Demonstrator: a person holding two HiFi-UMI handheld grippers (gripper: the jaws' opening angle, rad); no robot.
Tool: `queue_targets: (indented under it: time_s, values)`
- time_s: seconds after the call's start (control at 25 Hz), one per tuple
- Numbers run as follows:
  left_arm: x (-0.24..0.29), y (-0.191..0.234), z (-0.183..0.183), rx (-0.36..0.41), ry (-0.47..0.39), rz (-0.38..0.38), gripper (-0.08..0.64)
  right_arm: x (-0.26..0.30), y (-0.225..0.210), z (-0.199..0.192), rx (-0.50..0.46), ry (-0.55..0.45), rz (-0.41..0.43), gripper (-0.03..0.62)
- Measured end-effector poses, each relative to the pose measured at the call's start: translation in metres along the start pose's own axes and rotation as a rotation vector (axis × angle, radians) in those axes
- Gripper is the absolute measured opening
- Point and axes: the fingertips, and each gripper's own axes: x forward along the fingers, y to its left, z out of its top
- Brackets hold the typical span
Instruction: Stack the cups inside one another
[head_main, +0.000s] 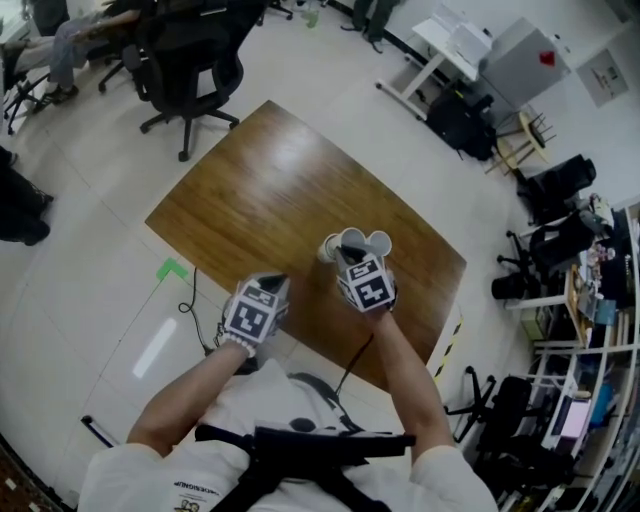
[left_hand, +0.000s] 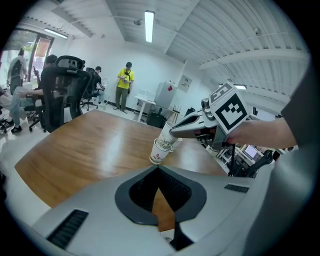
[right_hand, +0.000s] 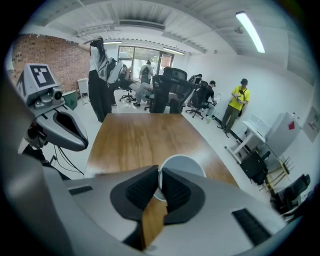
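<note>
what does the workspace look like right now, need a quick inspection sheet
surface: wooden table, only cups on it
job's things: paper cup held by its rim, tilted, its base in or at the mouth of a lower cup
clutter: nothing seen
grippers: right gripper shut on paper cup; left gripper jaws together, empty
cables: black cable trailing from right gripper
surroundings: office chairs, person in yellow top, open office floor

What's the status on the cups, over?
Right claw shut on cup, tilted by the other cups. Left claw shut, empty. Nothing blocking.
</note>
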Motion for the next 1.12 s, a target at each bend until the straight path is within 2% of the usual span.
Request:
queue_targets:
  time_s: [0.6,0.76,0.92,1.12]
  values:
    - [0.005,0.015,-0.006,-0.056,0.004,0.003,-0.003,0.041,0.005,-0.020,-0.050,0.110,0.019,0.032]
    - [0.006,0.018,-0.009,-0.067,0.008,0.008,-0.003,0.047,0.010,-0.023,-0.050,0.116,0.036,0.034]
    - [0.008,0.018,-0.010,-0.074,0.012,0.007,-0.002,0.051,0.010,-0.021,-0.067,0.111,0.027,0.063]
    - [0.010,0.017,-0.013,-0.076,0.016,0.003,-0.002,0.050,0.011,-0.020,-0.069,0.100,0.018,0.066]
